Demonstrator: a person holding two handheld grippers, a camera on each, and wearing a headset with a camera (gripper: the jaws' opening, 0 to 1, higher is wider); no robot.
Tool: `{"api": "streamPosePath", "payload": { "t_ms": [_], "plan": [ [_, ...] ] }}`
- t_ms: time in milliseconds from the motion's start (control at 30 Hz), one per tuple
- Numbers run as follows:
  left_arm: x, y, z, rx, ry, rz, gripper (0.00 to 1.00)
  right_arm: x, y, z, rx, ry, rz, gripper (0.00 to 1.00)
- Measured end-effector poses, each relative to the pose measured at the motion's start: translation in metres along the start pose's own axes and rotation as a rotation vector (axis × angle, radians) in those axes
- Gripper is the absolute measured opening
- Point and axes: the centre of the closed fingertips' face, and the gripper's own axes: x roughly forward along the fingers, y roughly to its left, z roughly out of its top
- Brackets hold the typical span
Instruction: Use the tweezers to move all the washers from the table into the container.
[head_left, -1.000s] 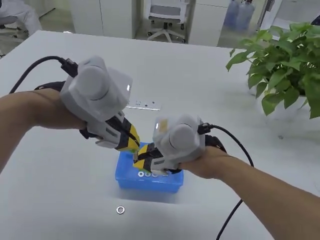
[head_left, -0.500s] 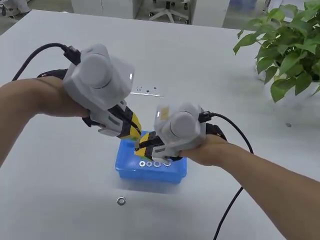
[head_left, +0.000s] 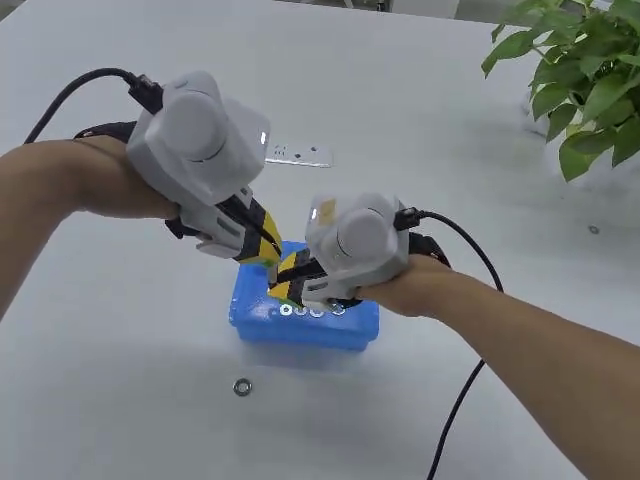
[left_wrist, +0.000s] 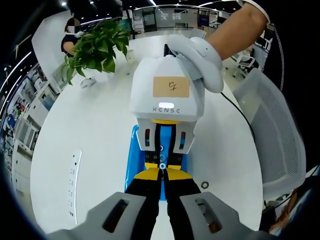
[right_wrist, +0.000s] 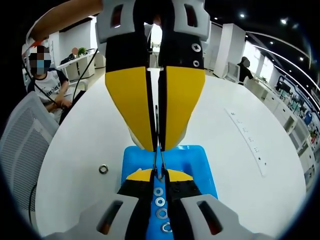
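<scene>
Steadying the tweezers (right_wrist: 156, 131) looks to be the step in hand: the left gripper (head_left: 268, 268) has its yellow jaws drawn together on the thin metal legs, and the right gripper (head_left: 285, 290) meets it nose to nose over the blue container (head_left: 300, 336) at lower centre of the head view. The right jaws stand nearly together about the tweezers' tip, but I cannot tell whether they pinch it or only guide it. To do this well, I judge the tip should be kept low over the tray's middle, any release made gently so nothing bounces out, and the grip on the legs kept square so the points meet. One washer on the table (head_left: 242, 386) lies just below the container, apart from it, and would be the next to fetch. The right gripper view, looking along the right gripper's own jaws at bottom centre, shows a row of washers in the container (right_wrist: 160, 201) running toward the bottom edge, and the tweezers' legs clearly. The head view has both mostly under the gripper bodies. The left gripper view places the table washer at lower right (left_wrist: 204, 185).
</scene>
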Motion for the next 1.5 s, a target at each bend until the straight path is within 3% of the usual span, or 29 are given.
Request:
{"api": "streamPosePath", "payload": {
  "t_ms": [267, 733, 1500],
  "plan": [
    [0.008, 0.002, -0.009, -0.014, 0.005, -0.010, 0.05, 0.009, 0.000, -0.007, 0.012, 0.005, 0.020, 0.10],
    [0.011, 0.000, -0.013, -0.020, 0.010, -0.018, 0.05, 0.013, 0.001, -0.011, 0.013, 0.012, 0.030, 0.11],
    [-0.003, -0.009, 0.003, -0.004, -0.002, -0.003, 0.05, -0.005, 0.008, 0.000, -0.014, 0.014, 0.007, 0.11]
  ]
}}
